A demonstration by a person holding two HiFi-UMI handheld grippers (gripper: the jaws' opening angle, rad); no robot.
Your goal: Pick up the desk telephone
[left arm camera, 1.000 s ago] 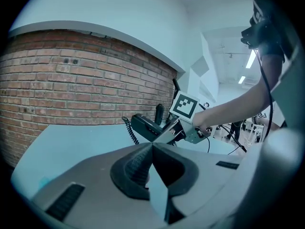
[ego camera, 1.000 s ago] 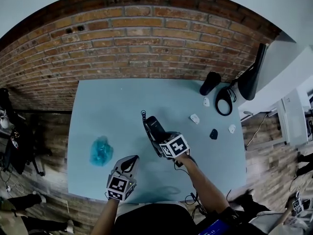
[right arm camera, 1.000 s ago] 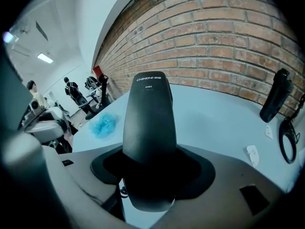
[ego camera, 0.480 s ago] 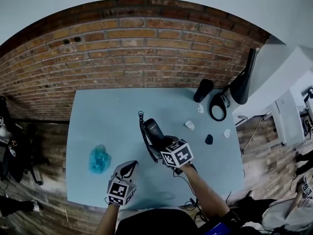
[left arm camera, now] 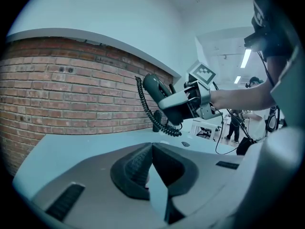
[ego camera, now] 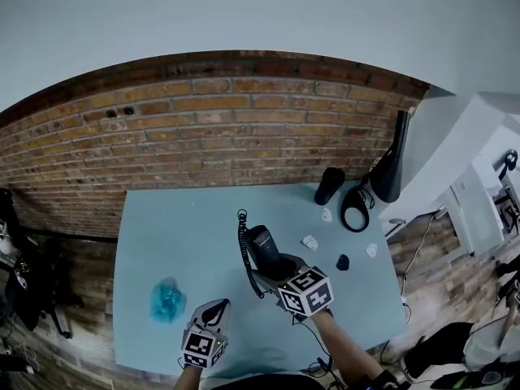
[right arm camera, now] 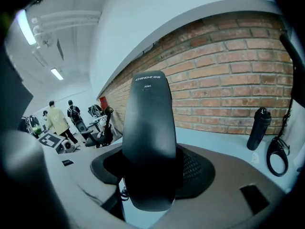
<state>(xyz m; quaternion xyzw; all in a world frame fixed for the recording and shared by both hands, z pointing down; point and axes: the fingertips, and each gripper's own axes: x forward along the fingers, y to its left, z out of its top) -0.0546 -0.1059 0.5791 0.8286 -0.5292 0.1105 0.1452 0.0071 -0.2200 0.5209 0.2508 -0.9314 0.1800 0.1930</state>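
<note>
Table (ego camera: 162, 218): pale blue, against brick wall (ego camera: 244, 128).
Right gripper (right arm camera: 150, 175): fingers clamped on telephone handset (right arm camera: 148, 123), held above table, coiled cord (ego camera: 241, 242) hanging.
Left gripper (left arm camera: 151, 168): fingers together, empty.
Bottle (ego camera: 329, 185): black, well beyond fingers.

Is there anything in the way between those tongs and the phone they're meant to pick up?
Nothing visible. The right tongs are already shut on the telephone handset, held above the table with its coiled cord dangling. The left tongs are shut and empty.
</note>
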